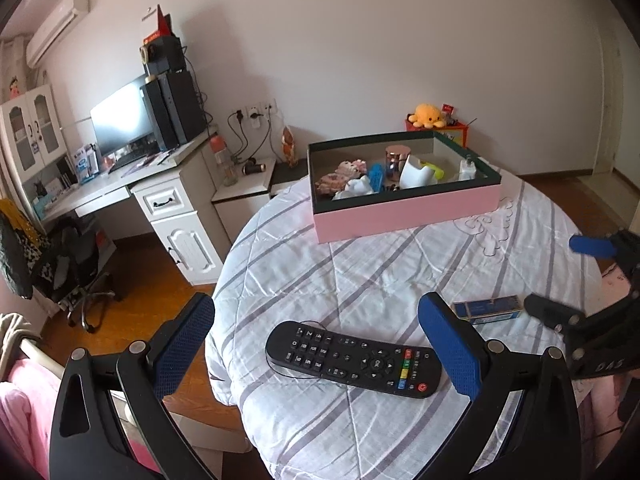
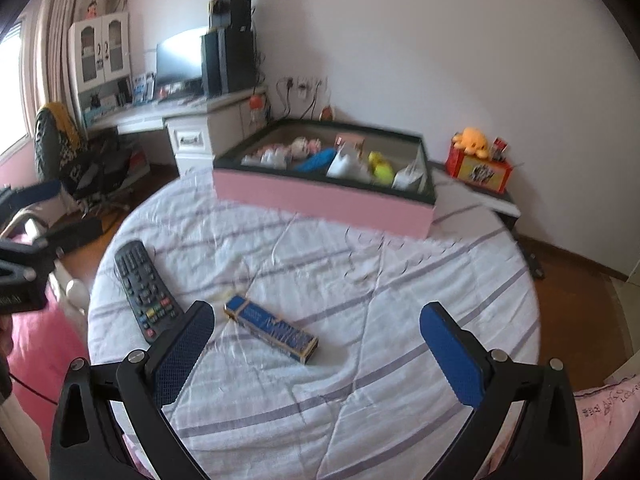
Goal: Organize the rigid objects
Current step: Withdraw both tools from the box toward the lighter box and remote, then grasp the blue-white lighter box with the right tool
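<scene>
Hovering above a round table [image 1: 304,264] covered with a striped white quilt, the left tongs [image 1: 316,330] are held with the jaws spread wide apart, nothing gripped. A black remote control [image 1: 354,358] is seen lying flat on the quilt directly between and just below the two blue pads [image 1: 450,346], its long axis running across the gap; whether it is touched by either pad cannot be told.

The right tongs [image 2: 316,338] are likewise held with jaws wide apart and empty. A slim blue carton [image 2: 270,328] is found lying flat on the quilt just ahead of them, nearer the left-hand pad [image 2: 180,354] and angled away from it toward the right. In the right wrist view the remote control [image 2: 144,288] is located beyond and to the left of that pad, close to the table edge.

Farther ahead of both tongs, a pink box with a dark rim [image 1: 404,210] is placed at the far side of the table. Several small items are held inside it, among them a white cup-like piece [image 1: 416,174], a copper-coloured jar [image 1: 396,160] and a blue object [image 1: 376,176]. The box [image 2: 320,196] appears blurred in the right wrist view.
</scene>
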Motion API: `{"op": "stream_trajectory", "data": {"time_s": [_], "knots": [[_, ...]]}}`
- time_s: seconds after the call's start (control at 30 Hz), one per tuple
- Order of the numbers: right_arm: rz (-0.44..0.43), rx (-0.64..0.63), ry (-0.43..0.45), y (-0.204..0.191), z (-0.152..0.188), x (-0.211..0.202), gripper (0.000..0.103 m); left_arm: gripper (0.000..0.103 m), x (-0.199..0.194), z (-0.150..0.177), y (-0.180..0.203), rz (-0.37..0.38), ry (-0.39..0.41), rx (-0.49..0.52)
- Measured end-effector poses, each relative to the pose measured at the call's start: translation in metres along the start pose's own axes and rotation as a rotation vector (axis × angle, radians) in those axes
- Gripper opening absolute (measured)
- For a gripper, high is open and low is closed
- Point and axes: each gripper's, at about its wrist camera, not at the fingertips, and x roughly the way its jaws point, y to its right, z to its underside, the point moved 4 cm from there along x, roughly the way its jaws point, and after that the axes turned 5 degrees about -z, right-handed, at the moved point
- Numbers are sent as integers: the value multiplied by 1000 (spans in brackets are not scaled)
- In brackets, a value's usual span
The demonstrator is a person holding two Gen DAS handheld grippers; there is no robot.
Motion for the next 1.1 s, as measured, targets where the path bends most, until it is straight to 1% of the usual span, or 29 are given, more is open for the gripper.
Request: {"op": "stream_trajectory", "data": {"time_s": [0.1, 0.27, 0.33, 0.37, 0.4, 0.43, 0.47, 0.53, 0.6, 0.63, 0.67, 0.7, 0.73, 0.8, 0.83, 0.87, 0.97, 1.03, 1.1], "knots": [[-58, 3, -54, -1, 9, 19, 103, 103, 4, 1, -1, -3, -12, 4], [-101, -32, -130, -10, 17, 46, 103, 103, 6, 1, -1, -1, -17, 12], [-111, -45, -146, -12, 17, 56, 101, 103, 8, 0, -2, 4, -16, 15], [-116, -52, -160, -12, 17, 61, 95, 103, 9, -2, -1, 7, -15, 21], [-121, -55, -167, -12, 16, 64, 83, 103, 10, -3, -1, 8, -14, 25], [-133, -64, -170, -12, 15, 67, 76, 103, 12, -5, -1, 13, -13, 29], [-137, -70, -165, -12, 14, 67, 70, 103, 14, -7, -1, 19, -14, 32], [-143, -82, -169, -11, 12, 68, 63, 103, 20, -12, -1, 26, -19, 40], [-150, -98, -170, -8, 10, 68, 43, 103, 29, -22, 0, 57, -12, 52], [-144, -95, -171, -5, 8, 68, 37, 103, 37, -28, -1, 80, -14, 48], [-131, -84, -169, 2, 7, 67, 25, 103, 45, -35, -4, 94, -20, 40], [-112, -70, -168, 11, 7, 65, 21, 103, 52, -40, -6, 101, -24, 30], [-104, -56, -165, 18, 7, 65, 21, 103, 64, -48, -9, 102, -34, 21], [-81, -27, -158, 36, 8, 64, 21, 103, 84, -59, -14, 53, -69, 28], [-74, -17, -157, 43, 7, 63, 21, 103, 94, -65, -15, 37, -69, 40], [-60, 2, -149, 53, 8, 61, 21, 103, 102, -71, -16, 40, -67, 43], [-3, 42, -140, 81, 7, 58, 21, 103, 128, -81, -19, 38, -99, 38], [33, 69, -138, 98, 5, 58, 21, 103, 149, -87, -18, 53, -121, 36], [72, 99, -130, 117, 3, 59, 21, 97, 171, -92, -15, 72, -150, 33]]}}
